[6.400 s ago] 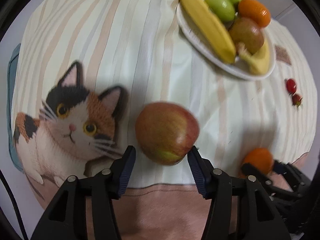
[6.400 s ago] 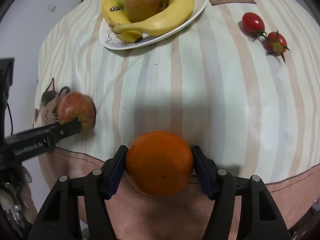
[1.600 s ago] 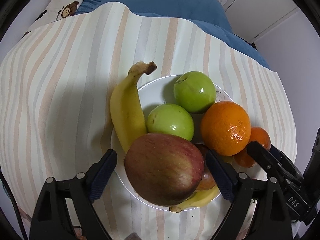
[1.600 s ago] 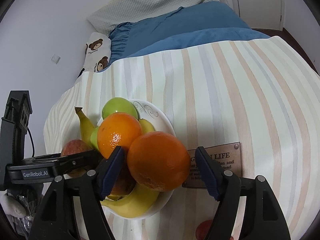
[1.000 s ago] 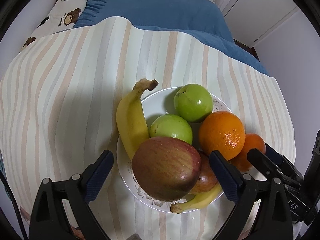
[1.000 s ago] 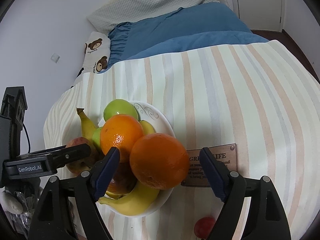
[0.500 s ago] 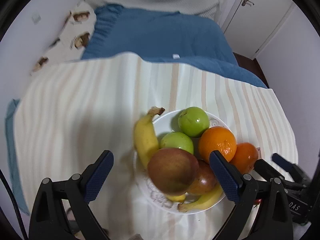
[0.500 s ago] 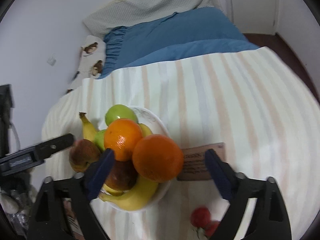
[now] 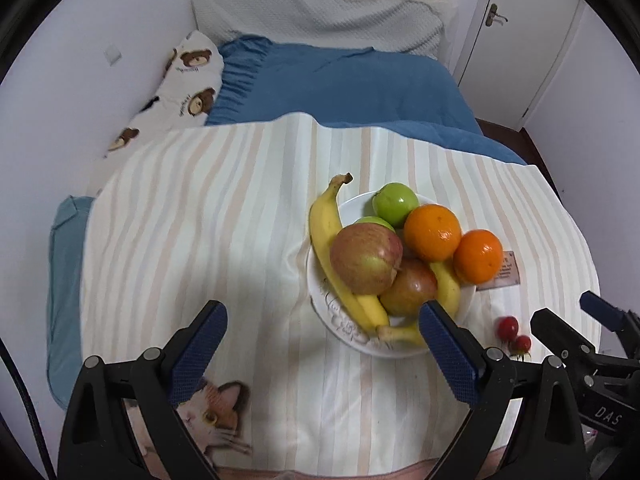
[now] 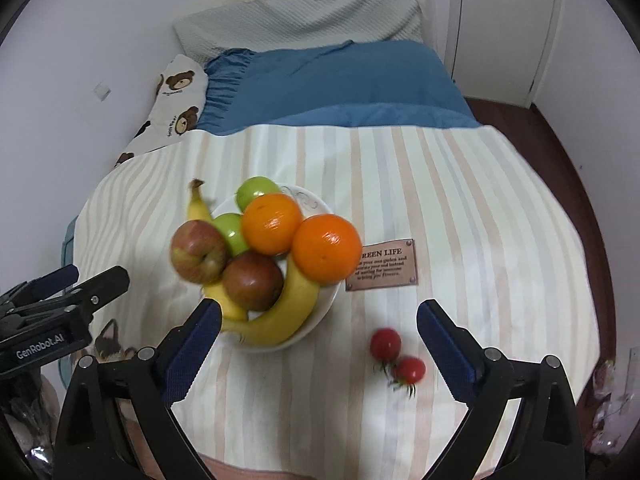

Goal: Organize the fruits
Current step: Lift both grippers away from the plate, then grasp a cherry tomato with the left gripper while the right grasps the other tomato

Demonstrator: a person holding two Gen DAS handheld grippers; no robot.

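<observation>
The heaped plate (image 9: 320, 300) sits on the striped table (image 9: 200, 240), its second green apple (image 10: 230, 232) mostly hidden behind the red apple (image 9: 366, 258) and oranges (image 9: 432, 232), while both grippers, left (image 9: 322, 334) and right (image 10: 318, 332), hover spread wide and empty.

The left gripper (image 9: 322, 338) hangs with jaws wide and empty; at two o'clock the plate (image 9: 340, 326) carries a red apple (image 9: 366, 259) topping bananas and oranges.

Two bananas (image 9: 332, 248), two oranges (image 9: 432, 233), two red apples (image 9: 366, 259), two green apples (image 9: 395, 204), two tomatoes (image 10: 385, 343), one plate (image 9: 340, 322)
</observation>
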